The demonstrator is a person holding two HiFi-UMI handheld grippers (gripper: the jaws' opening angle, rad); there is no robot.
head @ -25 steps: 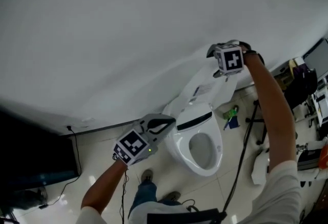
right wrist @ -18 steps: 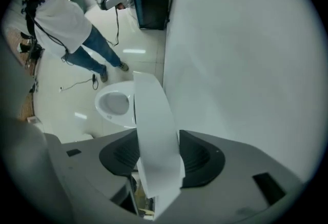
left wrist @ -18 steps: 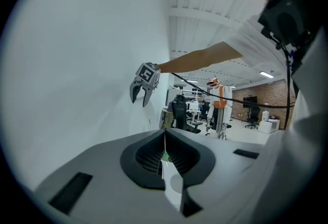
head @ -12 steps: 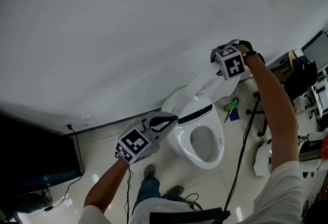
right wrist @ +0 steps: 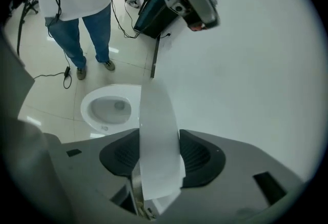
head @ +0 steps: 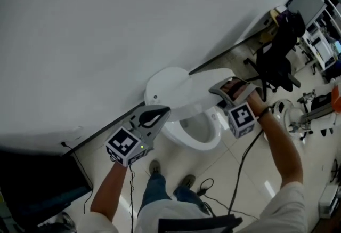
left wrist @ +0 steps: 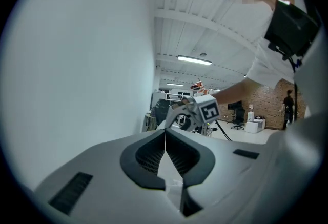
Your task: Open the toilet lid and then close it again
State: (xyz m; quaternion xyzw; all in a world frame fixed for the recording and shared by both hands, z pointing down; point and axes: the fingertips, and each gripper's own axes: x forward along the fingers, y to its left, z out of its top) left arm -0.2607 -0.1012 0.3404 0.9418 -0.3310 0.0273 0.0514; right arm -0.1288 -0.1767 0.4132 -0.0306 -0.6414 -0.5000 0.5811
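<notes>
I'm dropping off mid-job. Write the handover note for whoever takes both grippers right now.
Left gripper: shut, nothing between its jaws, held off to the side of the toilet.
Right gripper: jaws have just closed on the front edge of the toilet lid.
Lid: tilted partway down over the open bowl.
Done: opening, apparently.
Left: lower the lid fully, then let go.

Dim pics, fisheye edges dark, maybe slight blur.
</notes>
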